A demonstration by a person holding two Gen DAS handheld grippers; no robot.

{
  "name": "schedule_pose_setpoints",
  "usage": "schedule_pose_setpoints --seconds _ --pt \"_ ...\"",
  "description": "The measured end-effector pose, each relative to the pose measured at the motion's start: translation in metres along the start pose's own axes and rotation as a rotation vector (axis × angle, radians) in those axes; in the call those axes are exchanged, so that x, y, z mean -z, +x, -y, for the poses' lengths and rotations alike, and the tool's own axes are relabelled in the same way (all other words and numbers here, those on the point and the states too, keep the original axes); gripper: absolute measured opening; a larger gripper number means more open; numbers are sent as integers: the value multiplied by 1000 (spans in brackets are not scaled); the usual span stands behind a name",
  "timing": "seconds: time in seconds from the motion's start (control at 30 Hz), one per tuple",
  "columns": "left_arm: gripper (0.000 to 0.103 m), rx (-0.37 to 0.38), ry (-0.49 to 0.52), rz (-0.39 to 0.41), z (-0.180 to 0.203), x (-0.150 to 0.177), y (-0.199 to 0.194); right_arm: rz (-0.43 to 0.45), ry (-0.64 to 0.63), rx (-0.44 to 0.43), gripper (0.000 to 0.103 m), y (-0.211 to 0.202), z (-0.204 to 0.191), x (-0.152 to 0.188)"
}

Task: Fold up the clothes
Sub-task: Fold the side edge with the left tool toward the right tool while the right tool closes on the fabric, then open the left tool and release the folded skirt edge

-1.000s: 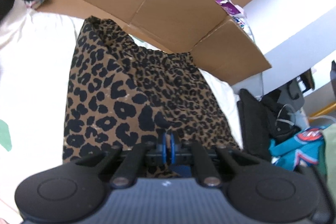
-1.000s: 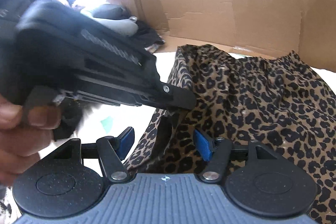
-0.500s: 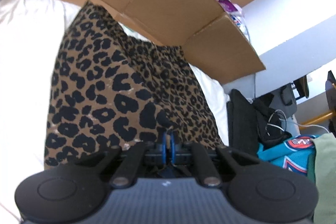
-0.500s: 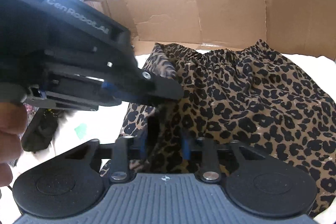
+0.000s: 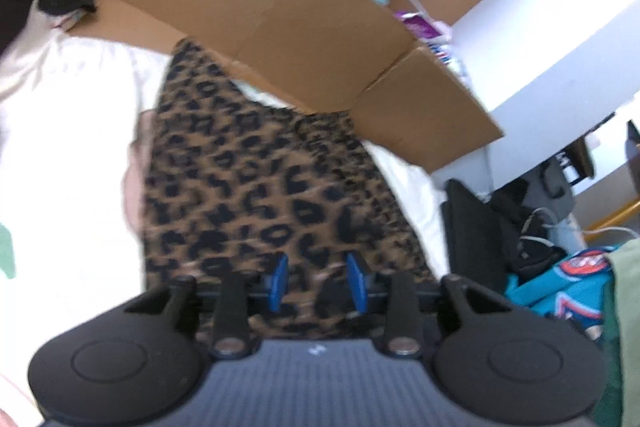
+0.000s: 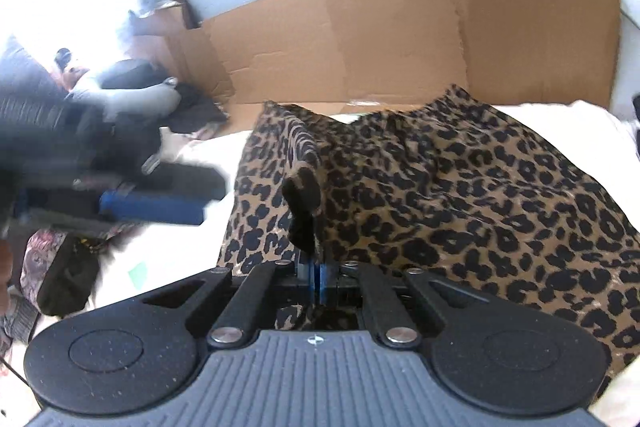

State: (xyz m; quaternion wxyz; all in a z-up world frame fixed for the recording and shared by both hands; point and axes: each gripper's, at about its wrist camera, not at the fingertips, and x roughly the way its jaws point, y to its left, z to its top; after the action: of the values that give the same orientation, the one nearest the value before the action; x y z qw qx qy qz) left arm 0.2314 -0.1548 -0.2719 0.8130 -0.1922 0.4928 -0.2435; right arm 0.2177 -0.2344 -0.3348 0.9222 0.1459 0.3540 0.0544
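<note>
A leopard-print garment [image 5: 256, 179] lies spread on the white sheet [image 5: 68, 163]. In the left wrist view my left gripper [image 5: 317, 281] hangs over the garment's near edge. Its jaws are opening, and the blue pads [image 5: 278, 281] stand apart without pressing the cloth that shows through the gap. In the right wrist view my right gripper [image 6: 314, 275] is shut on a raised fold of the leopard garment [image 6: 460, 195], which stands up from the pads. The left gripper [image 6: 212, 198] appears blurred at the left of that view, off the cloth.
Cardboard box flaps [image 6: 400, 39] stand right behind the garment. Dark clothes and a grey item [image 6: 136, 99] lie at the back left. A black bag [image 5: 476, 227] and a teal garment [image 5: 560, 283] sit off the sheet's right side.
The left jaws, shut on the leopard cloth before, have parted and let it go. The right jaws have closed on the fold. In the right view the left gripper has drawn away to the left.
</note>
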Motion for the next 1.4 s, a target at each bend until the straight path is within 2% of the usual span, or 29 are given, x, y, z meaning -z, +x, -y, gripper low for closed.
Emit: schedule_pose_setpoints --seconds 0.2,0.6,1.0,1.27,1.4 --pt "37 -81 -56 -34 -38 7 6 1 38 19 0 -9 29 -8" --pt "38 -120 -91 -122 -75 25 18 -9 64 52 0 -24 64 -18" --pt "38 -85 -56 -162 -117 20 6 5 176 166 0 -36 120 -17" --pt "38 -114 -55 -174 -159 3 -3 4 246 246 0 -50 162 -5" --pt "38 -116 -9 -198 -174 -4 -5 11 307 273 0 -53 184 5"
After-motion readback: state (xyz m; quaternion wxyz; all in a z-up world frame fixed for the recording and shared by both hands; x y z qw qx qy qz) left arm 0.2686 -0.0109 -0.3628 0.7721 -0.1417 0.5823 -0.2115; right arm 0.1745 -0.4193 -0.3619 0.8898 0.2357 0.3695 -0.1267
